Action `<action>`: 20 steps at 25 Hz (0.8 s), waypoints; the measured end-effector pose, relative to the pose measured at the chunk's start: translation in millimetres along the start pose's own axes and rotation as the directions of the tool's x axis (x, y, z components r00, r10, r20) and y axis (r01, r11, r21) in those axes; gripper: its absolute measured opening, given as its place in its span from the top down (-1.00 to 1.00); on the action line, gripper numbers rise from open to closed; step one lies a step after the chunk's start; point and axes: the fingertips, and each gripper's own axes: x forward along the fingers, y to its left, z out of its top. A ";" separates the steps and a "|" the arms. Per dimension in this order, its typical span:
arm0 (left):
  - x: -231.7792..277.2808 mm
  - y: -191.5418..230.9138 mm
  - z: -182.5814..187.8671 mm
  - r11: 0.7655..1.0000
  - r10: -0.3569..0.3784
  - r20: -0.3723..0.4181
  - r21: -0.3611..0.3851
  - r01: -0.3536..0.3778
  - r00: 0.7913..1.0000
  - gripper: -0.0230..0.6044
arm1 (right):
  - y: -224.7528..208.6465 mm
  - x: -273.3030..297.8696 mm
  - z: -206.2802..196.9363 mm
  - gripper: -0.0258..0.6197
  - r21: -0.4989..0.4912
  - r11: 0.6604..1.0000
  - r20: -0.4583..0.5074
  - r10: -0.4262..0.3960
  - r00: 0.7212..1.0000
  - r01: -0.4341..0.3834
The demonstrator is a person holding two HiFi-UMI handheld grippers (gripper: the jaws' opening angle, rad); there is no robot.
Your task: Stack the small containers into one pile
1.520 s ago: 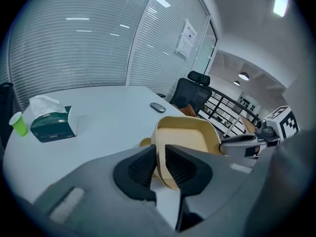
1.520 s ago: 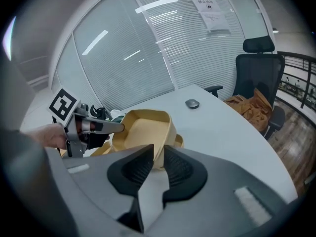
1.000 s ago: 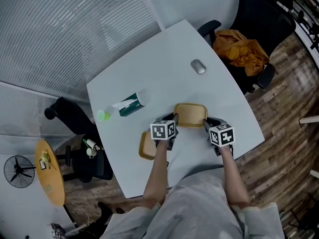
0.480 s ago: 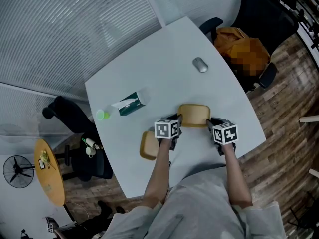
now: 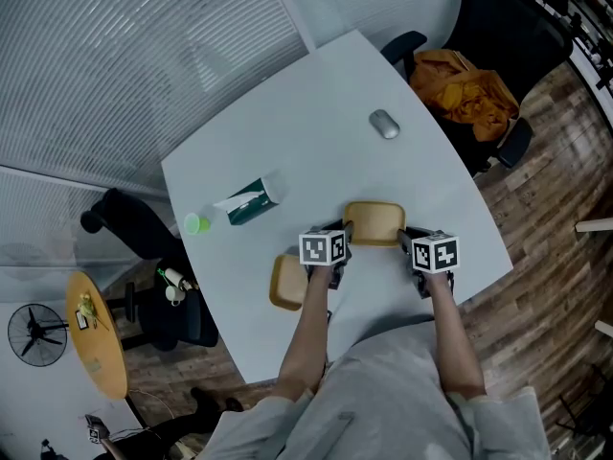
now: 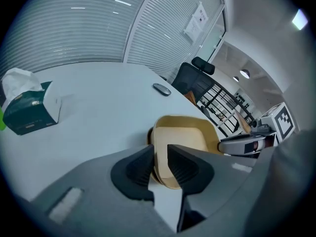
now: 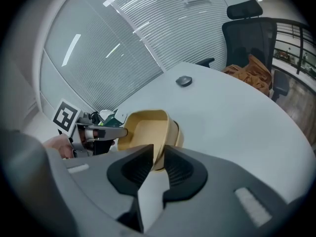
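Left gripper (image 6: 159,154): jaws had just been opening. They stood a little apart astride the left end wall of the tan container (image 5: 372,220), with a gap showing beside the wall, so no firm grip.
Right gripper (image 7: 159,152): jaws drawn in on the right end wall of the same container, pads against it on both sides.
Gripper pose: both angled downward and facing each other across the container, marker cubes uppermost.
Tan container: shallow, rounded-rectangular, open side up, between the two grippers at the near right part of the table (image 5: 287,142). A second tan edge showed just outside its wall in both gripper views, so it seemed to be nested in another of the same kind. I could not tell whether it touched the tabletop.
Other container (image 5: 283,281): same tan colour, lying on the table just left of the left gripper, close to the near edge, partly covered by that gripper.
Tissue box (image 5: 251,202): dark green, white tissue sticking out, further left and further off, well apart from the containers.
Green cup (image 5: 197,223): small, bright green, just left of the tissue box, near the table's left edge.
Mouse (image 5: 383,125): grey, alone on the far right part of the table.
Office chair (image 5: 498,36): black, beyond the far right corner, with an orange cloth (image 5: 462,96) heaped on its seat.
Floor (image 5: 546,286): wood planks, seen to the right of the table.
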 end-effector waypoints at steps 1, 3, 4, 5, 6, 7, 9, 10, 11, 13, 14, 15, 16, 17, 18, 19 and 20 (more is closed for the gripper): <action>0.5 0.6 -0.7 1.000 0.000 0.000 -0.002 0.000 1.000 0.64 | 0.1 0.7 0.0 0.71 0.002 1.000 0.001 0.000 1.000 0.000; 1.3 1.1 -2.1 1.000 0.000 -0.002 -0.005 0.000 1.000 0.64 | -1.5 1.1 0.2 0.71 0.007 1.000 0.003 -0.008 1.000 0.008; 1.5 1.0 -2.0 1.000 -0.001 -0.001 -0.005 0.001 1.000 0.63 | -2.2 1.2 0.7 0.71 0.008 1.000 0.005 -0.012 1.000 0.012; 1.7 0.9 -1.5 1.000 -0.002 0.000 -0.005 0.002 1.000 0.62 | -2.6 1.3 1.5 0.70 0.009 1.000 0.008 -0.014 1.000 0.014; 1.8 0.9 -0.6 1.000 -0.002 0.003 -0.005 0.002 1.000 0.62 | -2.7 1.4 2.2 0.70 0.008 1.000 0.010 -0.015 1.000 0.015; 2.0 1.0 0.4 1.000 -0.002 0.005 -0.005 0.002 1.000 0.61 | -2.7 1.6 2.8 0.70 0.006 1.000 0.012 -0.017 1.000 0.017; 2.9 1.3 2.3 1.000 -0.001 0.009 -0.004 0.001 1.000 0.59 | -2.1 2.4 3.1 0.69 0.000 1.000 0.010 -0.018 1.000 0.018; 3.5 1.1 3.3 1.000 -0.002 0.009 -0.002 0.002 1.000 0.57 | -1.5 2.9 3.3 0.68 -0.004 1.000 0.009 -0.016 1.000 0.016; 4.0 0.6 4.2 1.000 -0.002 0.009 0.002 0.002 1.000 0.54 | -1.3 3.1 3.7 0.67 -0.007 1.000 0.010 -0.015 1.000 0.015; 4.1 0.1 5.8 1.000 0.000 0.010 0.009 0.000 1.000 0.52 | -3.4 1.8 4.0 0.67 -0.011 1.000 0.011 -0.025 1.000 0.025; 3.6 0.5 6.5 1.000 0.002 0.012 0.011 -0.002 1.000 0.52 | -4.8 0.9 4.0 0.66 -0.014 0.999 0.010 -0.033 0.999 0.033; 2.9 1.2 7.4 1.000 0.004 0.015 0.011 -0.004 1.000 0.50 | -5.8 -0.1 4.3 0.64 -0.018 0.999 0.010 -0.040 0.999 0.040; 2.1 1.7 8.2 1.000 0.006 0.017 0.011 -0.006 1.000 0.47 | -6.3 -1.1 5.0 0.64 -0.021 0.999 0.013 -0.043 0.999 0.043; 1.3 1.6 8.7 1.000 0.007 0.018 0.011 -0.007 1.000 0.47 | -6.4 -2.1 6.0 0.64 -0.024 0.999 0.017 -0.041 0.999 0.041; 0.4 1.1 9.1 1.000 0.008 0.018 0.014 -0.009 1.000 0.47 | -6.1 -3.0 7.1 0.64 -0.026 0.999 0.023 -0.036 0.999 0.037; -0.4 0.7 9.8 1.000 0.011 0.020 0.017 -0.011 1.000 0.47 | -5.9 -3.7 8.1 0.64 -0.029 0.999 0.029 -0.033 0.999 0.034; -1.6 0.8 10.5 1.000 0.013 0.023 0.020 -0.014 1.000 0.47 | -5.6 -4.4 8.7 0.64 -0.033 0.999 0.032 -0.032 0.999 0.033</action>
